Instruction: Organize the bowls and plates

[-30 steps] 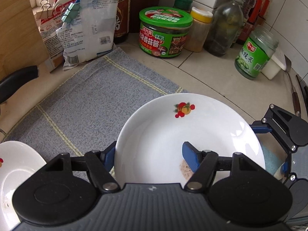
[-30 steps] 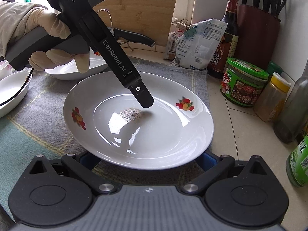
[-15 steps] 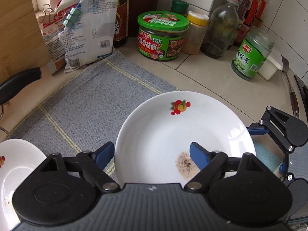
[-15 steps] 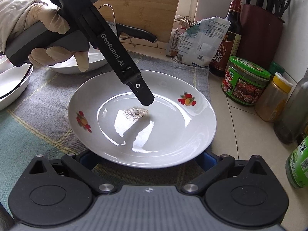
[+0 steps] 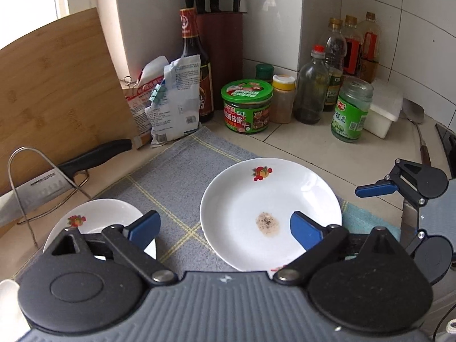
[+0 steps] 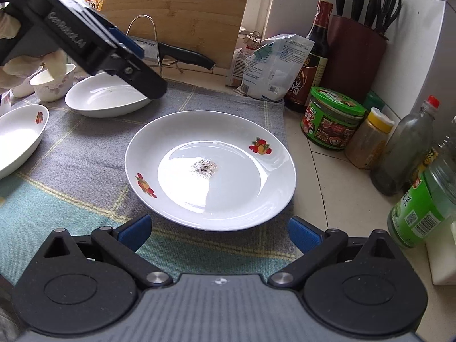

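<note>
A white plate (image 5: 270, 208) with fruit prints and a speckled stain in its middle lies on the grey cloth (image 5: 176, 176); it also shows in the right wrist view (image 6: 211, 168). My left gripper (image 5: 225, 228) is open and empty, raised above the plate's near-left side. My right gripper (image 6: 219, 232) is open and empty, just behind the plate's near rim, not touching it. A second white dish (image 5: 97, 222) lies to the left, also in the right wrist view (image 6: 105, 97). A third dish (image 6: 17, 136) sits at the far left. Small bowls (image 6: 52, 82) stand behind.
Jars and bottles (image 5: 313, 97) line the back right, with a green-lidded jar (image 5: 246, 107) nearest the cloth. Food bags (image 5: 171, 99), a bamboo board (image 5: 51, 85), a cleaver on a wire rack (image 5: 42, 182) and a knife block (image 5: 219, 51) stand behind.
My left gripper opened wide, let go of the plate's rim and rose back and to the left. The plate now lies flat on the cloth. My right gripper drew back from the plate.
</note>
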Demonstrator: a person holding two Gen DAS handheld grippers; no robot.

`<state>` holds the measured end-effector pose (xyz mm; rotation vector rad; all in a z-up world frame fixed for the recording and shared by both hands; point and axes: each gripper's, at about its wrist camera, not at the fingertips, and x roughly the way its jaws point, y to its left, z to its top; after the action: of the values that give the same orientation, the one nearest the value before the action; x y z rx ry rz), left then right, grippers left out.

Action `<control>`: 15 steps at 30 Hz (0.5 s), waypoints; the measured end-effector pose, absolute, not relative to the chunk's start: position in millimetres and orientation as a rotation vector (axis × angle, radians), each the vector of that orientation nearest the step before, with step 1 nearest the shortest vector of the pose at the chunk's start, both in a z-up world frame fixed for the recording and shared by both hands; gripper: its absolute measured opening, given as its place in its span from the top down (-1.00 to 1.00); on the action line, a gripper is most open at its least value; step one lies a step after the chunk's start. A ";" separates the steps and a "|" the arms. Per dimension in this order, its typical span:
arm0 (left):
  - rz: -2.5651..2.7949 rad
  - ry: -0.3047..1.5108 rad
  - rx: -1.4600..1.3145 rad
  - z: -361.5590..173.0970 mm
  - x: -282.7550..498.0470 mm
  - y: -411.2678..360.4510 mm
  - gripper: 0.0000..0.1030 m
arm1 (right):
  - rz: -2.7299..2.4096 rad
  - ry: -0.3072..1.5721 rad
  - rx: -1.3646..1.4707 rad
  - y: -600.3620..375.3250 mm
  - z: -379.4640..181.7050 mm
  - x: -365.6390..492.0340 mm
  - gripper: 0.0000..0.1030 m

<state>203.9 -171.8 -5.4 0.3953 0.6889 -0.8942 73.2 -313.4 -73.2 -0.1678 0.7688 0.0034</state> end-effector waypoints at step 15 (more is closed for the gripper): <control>-0.610 0.573 0.335 -7.3 139.4 -70.4 -0.92 | 0.093 0.780 -0.188 -240.8 -67.7 75.2 -1.00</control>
<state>139.4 -70.4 -7.3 0.3354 0.5727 -0.6098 75.2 -240.8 -67.7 -0.1875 0.7799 0.0934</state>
